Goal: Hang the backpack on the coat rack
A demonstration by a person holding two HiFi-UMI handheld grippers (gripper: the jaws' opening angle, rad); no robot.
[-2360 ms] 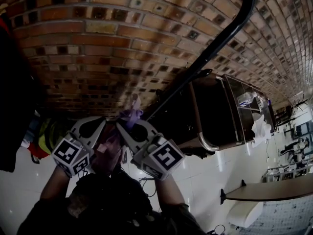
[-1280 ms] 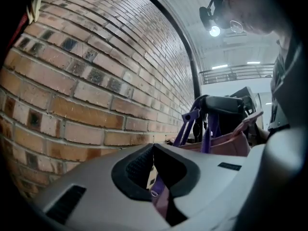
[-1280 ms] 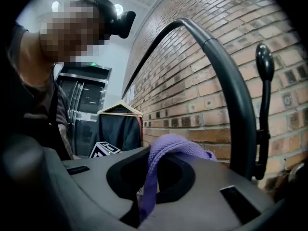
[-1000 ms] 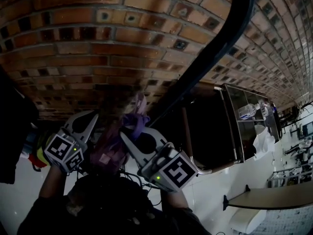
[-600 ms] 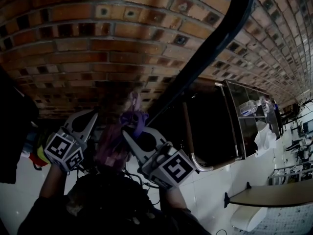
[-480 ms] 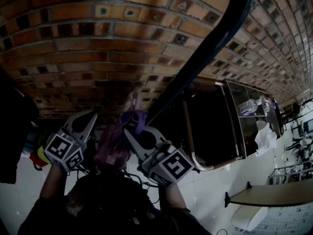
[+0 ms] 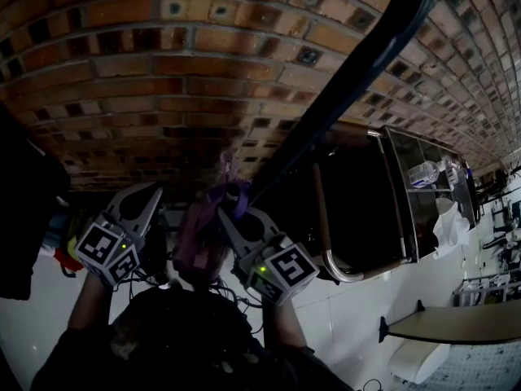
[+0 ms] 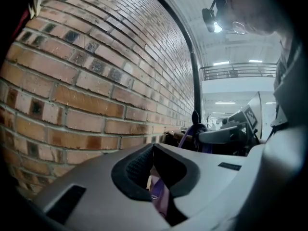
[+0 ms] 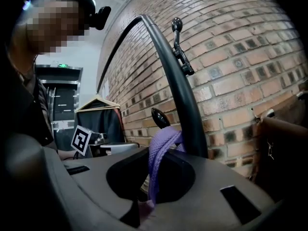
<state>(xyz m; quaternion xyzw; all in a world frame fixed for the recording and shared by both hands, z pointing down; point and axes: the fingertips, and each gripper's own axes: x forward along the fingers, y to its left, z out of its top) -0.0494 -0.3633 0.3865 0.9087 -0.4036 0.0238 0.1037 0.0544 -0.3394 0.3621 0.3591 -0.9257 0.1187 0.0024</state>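
Observation:
The purple backpack [image 7: 198,236] hangs between my two grippers, close to the brick wall. Its purple top strap [image 9: 161,153] runs up from my right gripper [image 9: 154,170], which is shut on it, and loops at a black knobbed hook [image 9: 160,118] on the coat rack's curved black pole [image 9: 179,88]. A second hook [image 9: 179,44] sits higher on the pole. My left gripper [image 8: 153,170] is shut on purple backpack fabric [image 8: 160,198]. In the head view the left gripper [image 7: 153,192] and right gripper [image 7: 229,212] flank the bag just below the pole [image 7: 350,80].
The brick wall [image 7: 163,80] stands right behind the rack. A dark cabinet with a metal frame [image 7: 358,202] and a shelf with bottles [image 7: 425,173] are at the right. Dark clothes [image 7: 24,218] hang at the left, one on a wooden hanger [image 9: 98,101]. White floor tiles [image 7: 358,308] lie below.
My right gripper has sunk and rolled a little with the strap still in it, drawing the strap down by the hook. The left gripper has stayed about where it was.

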